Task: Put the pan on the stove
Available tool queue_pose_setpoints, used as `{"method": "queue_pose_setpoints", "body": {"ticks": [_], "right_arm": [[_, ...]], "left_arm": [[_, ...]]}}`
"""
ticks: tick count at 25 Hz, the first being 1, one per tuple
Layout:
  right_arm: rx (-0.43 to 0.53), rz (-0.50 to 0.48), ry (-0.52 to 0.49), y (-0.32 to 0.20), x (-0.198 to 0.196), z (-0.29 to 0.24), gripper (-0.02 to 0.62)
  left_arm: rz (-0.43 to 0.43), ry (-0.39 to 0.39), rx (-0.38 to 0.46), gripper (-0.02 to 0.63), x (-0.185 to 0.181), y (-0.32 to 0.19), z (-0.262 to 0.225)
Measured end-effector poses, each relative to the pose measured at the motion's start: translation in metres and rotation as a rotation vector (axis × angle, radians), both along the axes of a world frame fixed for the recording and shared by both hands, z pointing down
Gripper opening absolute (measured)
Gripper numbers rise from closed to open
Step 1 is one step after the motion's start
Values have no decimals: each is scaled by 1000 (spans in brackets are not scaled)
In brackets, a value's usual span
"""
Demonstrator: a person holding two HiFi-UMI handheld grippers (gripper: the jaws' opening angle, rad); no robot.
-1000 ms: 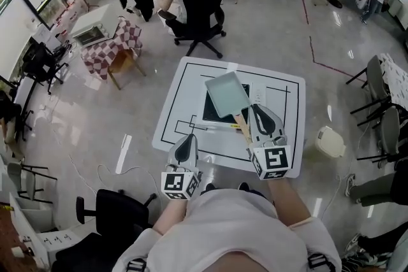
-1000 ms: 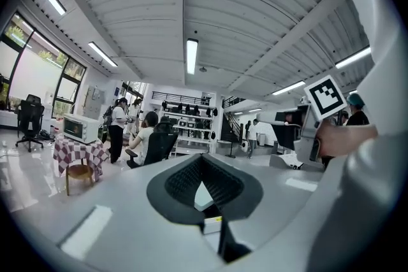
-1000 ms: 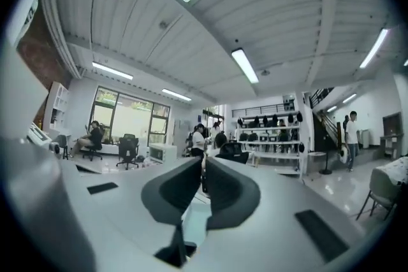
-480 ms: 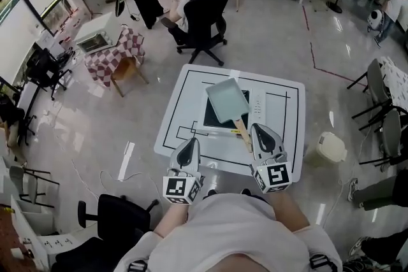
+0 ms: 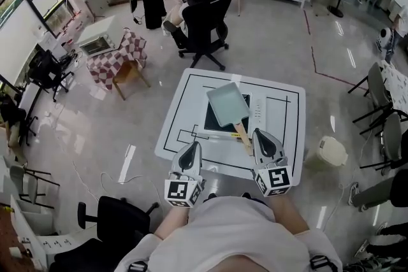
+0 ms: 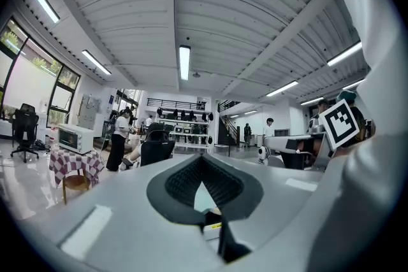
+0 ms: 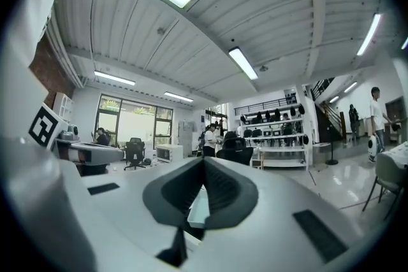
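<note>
A pale teal square pan point(image 5: 228, 104) rests on the black stove point(image 5: 213, 123) at the middle of the white table point(image 5: 284, 137). Its wooden handle point(image 5: 242, 134) points toward me. My right gripper point(image 5: 259, 131) hovers just right of the handle's end, shut with nothing in it and not touching the handle. In the right gripper view its jaws point(image 7: 204, 159) meet at the tip, and the pan point(image 7: 199, 207) shows through the gap below. My left gripper point(image 5: 192, 144) hangs over the table's near left edge, also shut and empty, with its tip point(image 6: 203, 157) closed.
Black lines mark out the tabletop. A black office chair point(image 5: 204, 13) with a seated person stands beyond the table, and a checked-cloth stand point(image 5: 121, 48) holding a toaster oven is at the far left. Another black chair point(image 5: 111, 213) is near my left side, with grey chairs point(image 5: 386, 130) at the right.
My right gripper has drawn back from beside the pan handle toward the table's near edge. The pan stays on the stove. The left gripper has kept its place.
</note>
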State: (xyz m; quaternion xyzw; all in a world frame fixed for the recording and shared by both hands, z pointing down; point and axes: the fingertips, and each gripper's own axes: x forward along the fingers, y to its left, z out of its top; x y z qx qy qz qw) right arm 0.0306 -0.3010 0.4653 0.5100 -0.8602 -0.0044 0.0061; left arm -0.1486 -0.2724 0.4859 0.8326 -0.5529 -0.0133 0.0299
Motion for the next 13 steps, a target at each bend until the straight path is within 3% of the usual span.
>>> {"method": "queue_pose_setpoints", "body": {"ticks": [13], "right_arm": [[-16, -1, -5, -1, 2, 7, 8]], "left_arm": [[-2, 4, -6, 11, 1, 0, 5]]}}
